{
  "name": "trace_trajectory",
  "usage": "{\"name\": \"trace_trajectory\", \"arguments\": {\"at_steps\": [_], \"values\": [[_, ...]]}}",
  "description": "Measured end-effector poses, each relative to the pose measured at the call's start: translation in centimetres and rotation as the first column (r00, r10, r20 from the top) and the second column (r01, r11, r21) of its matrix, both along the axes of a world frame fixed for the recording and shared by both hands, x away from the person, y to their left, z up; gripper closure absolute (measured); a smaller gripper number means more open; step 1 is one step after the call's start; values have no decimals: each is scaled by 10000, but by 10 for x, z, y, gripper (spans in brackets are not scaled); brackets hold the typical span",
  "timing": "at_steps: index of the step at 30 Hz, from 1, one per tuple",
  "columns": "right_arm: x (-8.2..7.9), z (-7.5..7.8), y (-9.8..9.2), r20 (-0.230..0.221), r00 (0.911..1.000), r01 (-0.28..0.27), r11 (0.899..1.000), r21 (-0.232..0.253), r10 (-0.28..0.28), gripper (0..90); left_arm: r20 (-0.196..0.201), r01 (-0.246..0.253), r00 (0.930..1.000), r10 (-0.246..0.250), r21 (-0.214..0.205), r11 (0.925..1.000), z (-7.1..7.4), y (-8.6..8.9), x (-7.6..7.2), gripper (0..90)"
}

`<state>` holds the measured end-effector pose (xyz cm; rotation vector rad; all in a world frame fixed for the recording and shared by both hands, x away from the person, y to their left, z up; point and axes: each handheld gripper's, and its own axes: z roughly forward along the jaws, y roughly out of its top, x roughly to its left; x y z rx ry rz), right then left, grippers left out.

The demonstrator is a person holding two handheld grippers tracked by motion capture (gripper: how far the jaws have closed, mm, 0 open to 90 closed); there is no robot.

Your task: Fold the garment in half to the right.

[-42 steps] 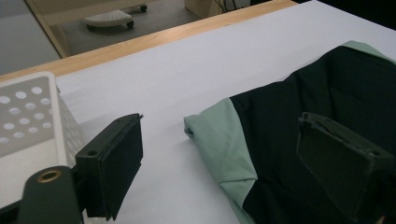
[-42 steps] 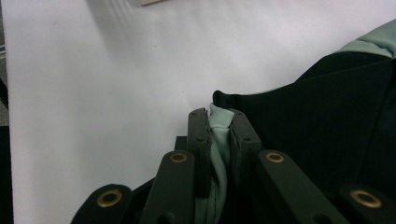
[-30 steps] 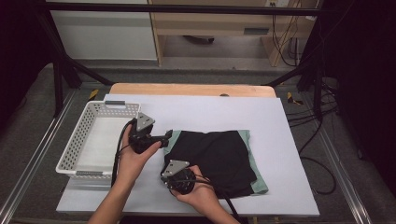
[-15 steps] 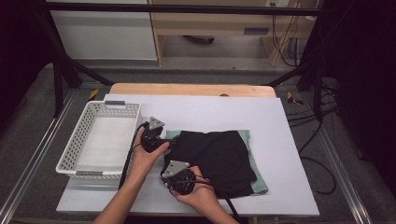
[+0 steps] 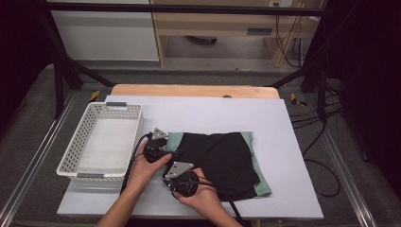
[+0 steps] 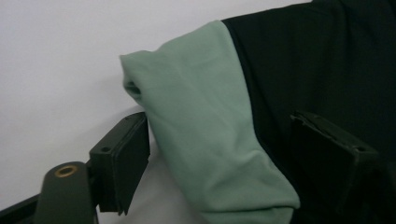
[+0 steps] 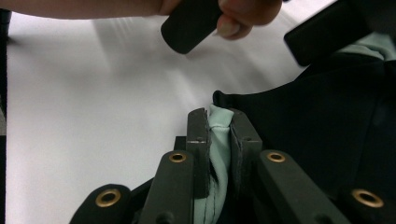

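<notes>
Near the front-left part of the white table top (image 5: 283,142) lies the folded black fabric garment with pale green trim (image 5: 222,161), just right of the white perforated plastic basket (image 5: 101,142). Soft, light, limp cloth: it should drape and sag when lifted and could slip out of a thin pinch, so best taken at the thick folded green edge on its left side, two spaced points. Right gripper (image 7: 218,128) is clamped on a bunched bit of green hem at the garment's front-left corner, its jaws nearly together with cloth pinched between them; its hand sits low at the table's front edge. Left gripper (image 6: 224,154) comes in level at the garment's rear-left corner, its jaws apart and just now narrowing, straddling the rolled green fold with the pads not yet pressing on it. Both forearms enter from the front edge, hands close together.
</notes>
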<state>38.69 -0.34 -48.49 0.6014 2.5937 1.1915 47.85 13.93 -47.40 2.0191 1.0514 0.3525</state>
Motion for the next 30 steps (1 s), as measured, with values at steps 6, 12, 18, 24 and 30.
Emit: {"name": "trace_trajectory", "arguments": {"at_steps": [6,12,18,24,30], "values": [[-1,0,0,44,10000,32,10000,10,-32,809,6,460,9989,-460,-335,9984,0,-4,-4,445],[-1,0,0,22,10000,47,10000,13,-47,810,-39,718,9974,-722,-652,9953,-2,-8,-6,546],[-1,0,1,64,10000,21,10000,-28,-21,815,-183,793,9965,-812,-873,9930,-6,-9,-6,601],[-4,3,1,167,9998,64,10000,-18,-63,825,-176,866,9958,-893,-1196,9890,3,-3,-7,776],[-9,26,-5,434,9990,-67,9996,284,55,827,389,898,9956,-856,-1250,9881,26,-10,-9,796]]}}
